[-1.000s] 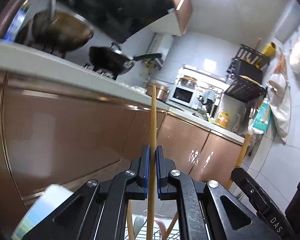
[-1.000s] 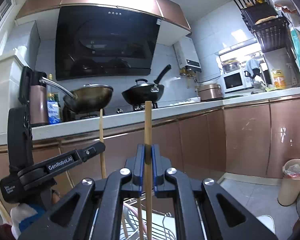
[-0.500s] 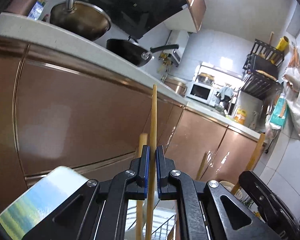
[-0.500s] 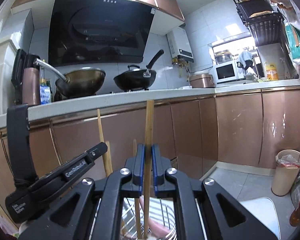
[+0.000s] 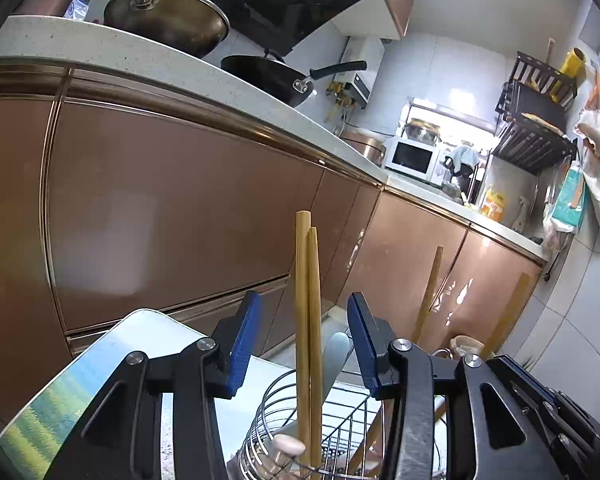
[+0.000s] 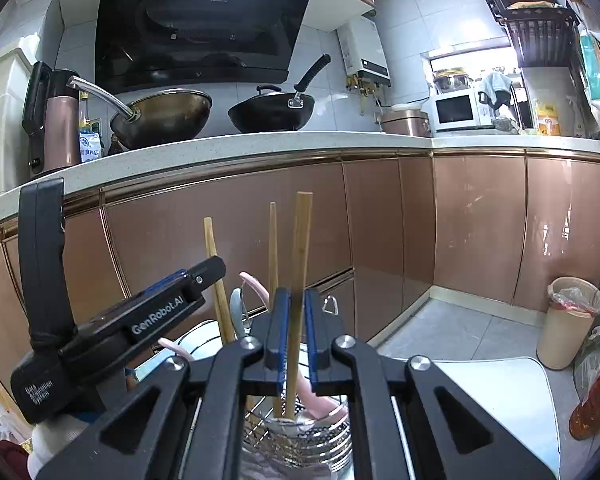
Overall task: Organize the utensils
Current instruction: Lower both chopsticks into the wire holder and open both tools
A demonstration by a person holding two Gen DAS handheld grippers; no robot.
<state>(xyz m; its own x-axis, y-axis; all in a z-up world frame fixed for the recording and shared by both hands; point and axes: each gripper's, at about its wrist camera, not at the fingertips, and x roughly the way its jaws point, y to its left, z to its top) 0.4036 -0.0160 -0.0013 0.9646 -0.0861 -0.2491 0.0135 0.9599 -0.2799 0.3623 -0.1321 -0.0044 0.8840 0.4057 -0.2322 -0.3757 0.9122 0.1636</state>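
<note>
Overhead and behind everything runs the kitchen's long run of copper-coloured cabinets under a pale speckled worktop, with a black extractor hood above two woks: a brass-toned wok with a steel handle and a black wok beside it. Further along the worktop stand a white microwave and a copper rice cooker, and a tan waste bin sits on the tiled floor at the right of the right wrist view. Lower down, close under both grippers, is a wire utensil holder of steel rings, already holding several upright things: a pale wooden handle, a pink spoon-like utensil and a grey-blue one. The left gripper has its blue pads spreading apart at this moment; two bamboo chopsticks stand upright between them, touching neither pad, their lower ends down inside the holder. The right gripper has its pads pressed together on a single chopstick, which stands nearly upright with its lower end reaching into the holder's steel cup, and a thinner chopstick stands just left of it, behind the pads; whether the pads touch that one cannot be told. The left gripper's black body, marked GenRobot.AI, shows at the left of the right wrist view.
</note>
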